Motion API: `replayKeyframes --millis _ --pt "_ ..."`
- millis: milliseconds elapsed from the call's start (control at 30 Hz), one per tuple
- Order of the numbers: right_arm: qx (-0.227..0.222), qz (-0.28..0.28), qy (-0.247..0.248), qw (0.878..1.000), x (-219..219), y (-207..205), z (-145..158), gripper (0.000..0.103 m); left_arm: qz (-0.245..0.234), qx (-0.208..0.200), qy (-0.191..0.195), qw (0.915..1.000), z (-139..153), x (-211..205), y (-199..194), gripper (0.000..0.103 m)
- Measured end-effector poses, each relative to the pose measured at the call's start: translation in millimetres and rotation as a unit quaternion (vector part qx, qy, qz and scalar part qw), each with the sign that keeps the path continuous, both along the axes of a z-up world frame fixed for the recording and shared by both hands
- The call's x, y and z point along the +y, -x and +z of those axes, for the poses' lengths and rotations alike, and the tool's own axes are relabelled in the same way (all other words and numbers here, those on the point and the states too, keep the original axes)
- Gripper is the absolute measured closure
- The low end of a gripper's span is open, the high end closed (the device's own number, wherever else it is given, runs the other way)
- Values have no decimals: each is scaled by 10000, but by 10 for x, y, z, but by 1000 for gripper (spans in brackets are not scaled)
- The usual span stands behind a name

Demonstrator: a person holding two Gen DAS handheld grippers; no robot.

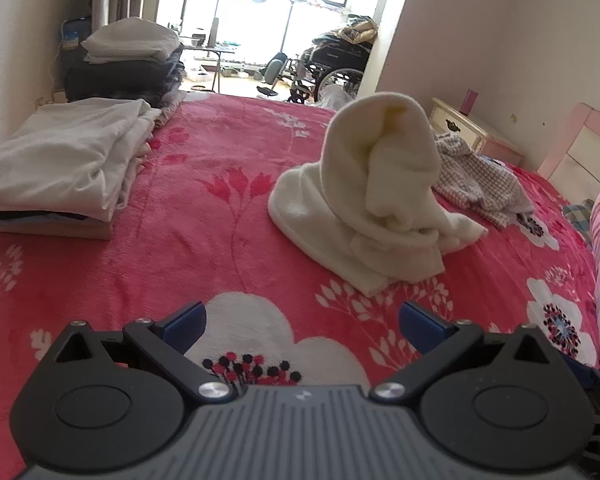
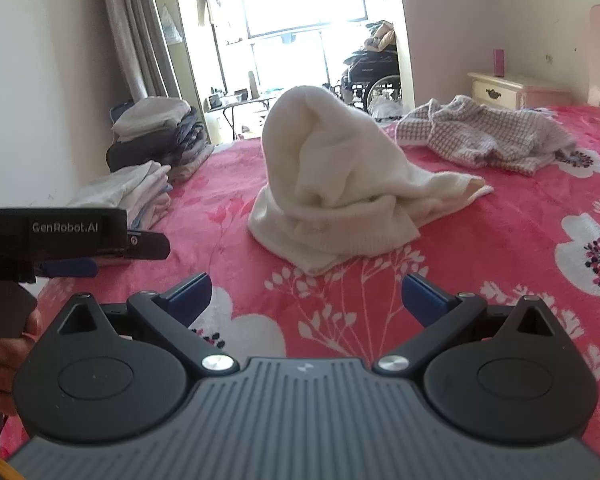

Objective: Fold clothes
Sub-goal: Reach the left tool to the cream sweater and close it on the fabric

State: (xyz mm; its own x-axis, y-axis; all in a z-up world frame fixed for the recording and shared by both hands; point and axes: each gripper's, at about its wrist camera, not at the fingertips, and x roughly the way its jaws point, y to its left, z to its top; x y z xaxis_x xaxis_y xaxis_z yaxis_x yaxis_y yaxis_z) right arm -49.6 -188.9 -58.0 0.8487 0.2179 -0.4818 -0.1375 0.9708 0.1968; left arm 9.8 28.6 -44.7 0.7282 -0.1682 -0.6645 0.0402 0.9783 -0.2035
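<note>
Pink fuzzy blanket (image 1: 204, 240) with big flowers covers the whole bed, and everything sits on it. Two stacks of folded clothes (image 1: 64, 160) wait by the wall on the left side. A checked garment (image 2: 484, 136) lies crumpled farther back on the right.

In the middle sits the cream garment (image 2: 332, 184), soft and thick, bunched into a lump. One part stands up like a little tower and leans over at the top. Its flat part spreads low, from near the grippers off toward the right and back, so that looks like its long way. I cannot tell which end is the neck.

The left gripper (image 1: 302, 322) has its jaws wide apart and holds nothing. The right gripper (image 2: 306, 294) is the same, wide apart and empty. Both hang over the blanket, near the cream garment but not touching it.

What could go wrong? A grab at the tall lump might catch many layers at once, and the garment would lift as a ball. Low jaws could pinch the blanket too.
</note>
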Motion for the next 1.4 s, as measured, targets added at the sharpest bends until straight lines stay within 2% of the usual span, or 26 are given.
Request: replayKeyframes --millis 233,500,700,900,1200,1400 --pt "251 -77 -120 9996 -115 -126 -215 1 -219 124 -129 9996 -188 -132 -159 0" --pt "170 -539 -352 9978 -433 -277 -426 1 -296 37 -361 9989 -373 -285 -393 0" --pt "367 -706 -205 9966 -546 -460 -647 1 -475 -106 -566 9972 -504 -444 -607 0" --pt "516 -735 -73 9959 -573 -561 -778 1 -661 -209 -575 9959 -616 -568 -849 0" --pt "553 -849 159 9947 -598 -678 -873 1 -970 -608 -646 9913 -631 -680 -1134 0" --pt "604 -944 168 9936 -618 -751 -947 2 -1346 -990 -631 9839 -579 -852 -1378 0"
